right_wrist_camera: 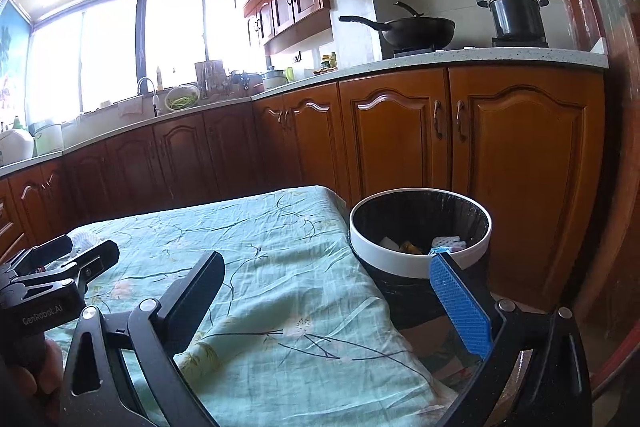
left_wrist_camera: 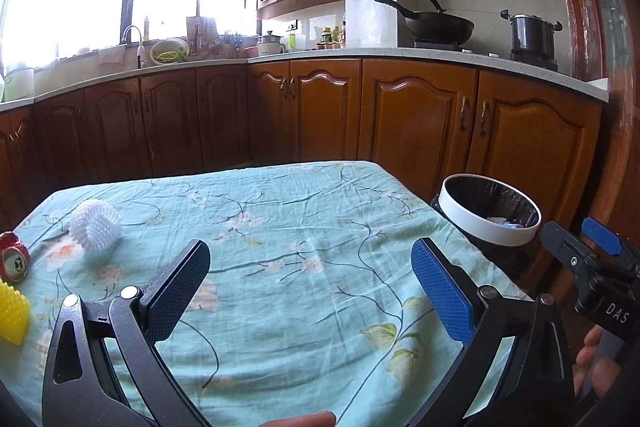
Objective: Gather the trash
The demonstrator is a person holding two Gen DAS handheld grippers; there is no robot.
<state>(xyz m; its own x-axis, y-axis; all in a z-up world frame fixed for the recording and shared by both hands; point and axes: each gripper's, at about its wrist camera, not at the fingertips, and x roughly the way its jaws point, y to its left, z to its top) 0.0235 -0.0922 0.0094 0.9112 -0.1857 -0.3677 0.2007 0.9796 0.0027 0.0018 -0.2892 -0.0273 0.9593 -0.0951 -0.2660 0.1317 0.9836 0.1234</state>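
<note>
A crushed red can (left_wrist_camera: 14, 262) lies on its side at the left edge of the table (left_wrist_camera: 288, 227), its silver end turned toward the camera, so its long axis runs roughly away from the viewer. Just beside it, further in, a white foam net sleeve (left_wrist_camera: 95, 225) sits curled into a short open tube with a bumpy mesh surface, its hollow facing forward and to the right. A yellow foam net (left_wrist_camera: 13, 313) of the same knobbly texture pokes in at the left border, nearer the camera than the can. The table is covered with a wrinkled pale green cloth printed with thin branches and pale flowers. The left gripper (left_wrist_camera: 310, 281) hovers over the middle of the cloth, its two flat fingers spread wide and holding nothing (one pad faces in showing blue ribbed rubber). The right gripper (right_wrist_camera: 340, 301) is spread just as wide and also empty, straddling the table's right edge and the bin (right_wrist_camera: 420, 259). The bin stands just beside the table's right side, round, with a white rim over a black liner bag; inside lie a white scrap, something brownish yellow and a bit of blue and white packaging, too small to tell apart further.
</note>
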